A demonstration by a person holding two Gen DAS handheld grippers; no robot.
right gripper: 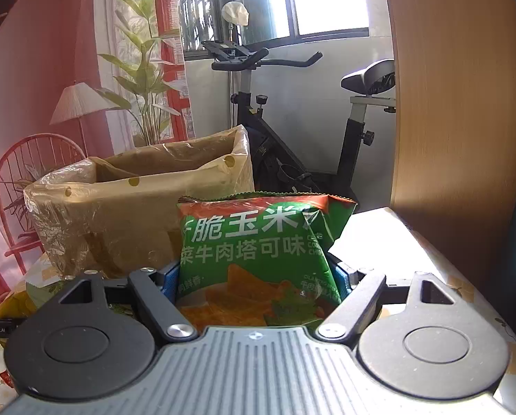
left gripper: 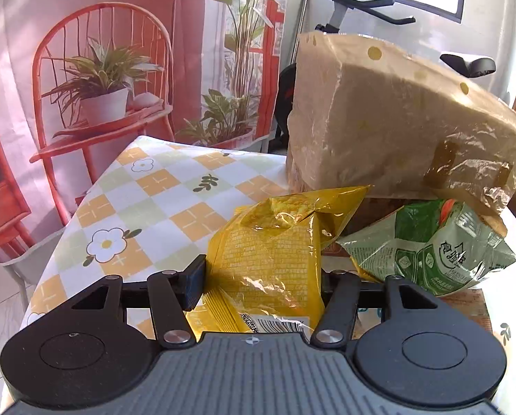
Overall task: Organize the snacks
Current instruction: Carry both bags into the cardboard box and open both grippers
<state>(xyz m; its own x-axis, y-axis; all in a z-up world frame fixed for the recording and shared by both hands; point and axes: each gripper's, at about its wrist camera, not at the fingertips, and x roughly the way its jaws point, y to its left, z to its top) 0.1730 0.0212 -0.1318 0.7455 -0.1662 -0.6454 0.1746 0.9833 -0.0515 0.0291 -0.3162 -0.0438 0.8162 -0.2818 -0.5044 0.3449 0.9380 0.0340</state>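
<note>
A yellow snack bag is clamped in the left gripper and a green chip bag in the right gripper. Both are held near the lined box on the table — probably for dropping in.

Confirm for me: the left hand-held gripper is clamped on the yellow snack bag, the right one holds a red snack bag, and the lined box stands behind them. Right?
Not quite. The right hand-held gripper holds a green snack bag, not a red one, as the right wrist view shows. The rest stands: the left hand-held gripper is clamped on the yellow snack bag, and the lined box stands behind them.
</note>
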